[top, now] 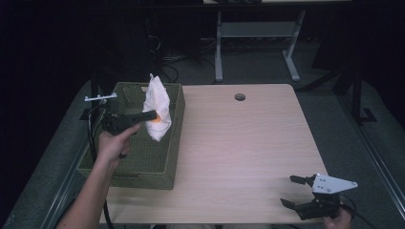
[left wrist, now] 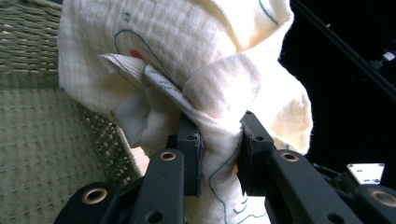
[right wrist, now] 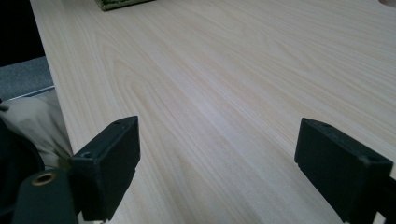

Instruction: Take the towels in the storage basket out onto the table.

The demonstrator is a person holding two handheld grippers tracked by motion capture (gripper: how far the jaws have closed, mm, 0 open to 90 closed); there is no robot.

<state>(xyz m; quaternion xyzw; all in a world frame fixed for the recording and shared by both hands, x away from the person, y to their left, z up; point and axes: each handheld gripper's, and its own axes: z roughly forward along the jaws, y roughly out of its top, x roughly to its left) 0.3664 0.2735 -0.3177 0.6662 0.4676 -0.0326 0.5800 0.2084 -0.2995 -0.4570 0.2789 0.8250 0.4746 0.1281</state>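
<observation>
A cream-white cloth [top: 157, 107] with blue line drawings and a small tag hangs bunched above the olive woven basket [top: 125, 164] at the table's left. My left gripper [top: 152, 115] is shut on the cloth; in the left gripper view the cloth [left wrist: 187, 56] bulges above the pads [left wrist: 192, 161] that pinch it. My right gripper [top: 290, 191] stands open near the table's front right corner, jaws wide apart over bare wood, with nothing between its fingers [right wrist: 109, 163].
The light wooden table [top: 239, 143] has a round cable hole [top: 239, 97] at its far edge. The basket's corner [right wrist: 116, 3] lies far off in the right gripper view. Desk legs and cables stand on the dark floor behind the table.
</observation>
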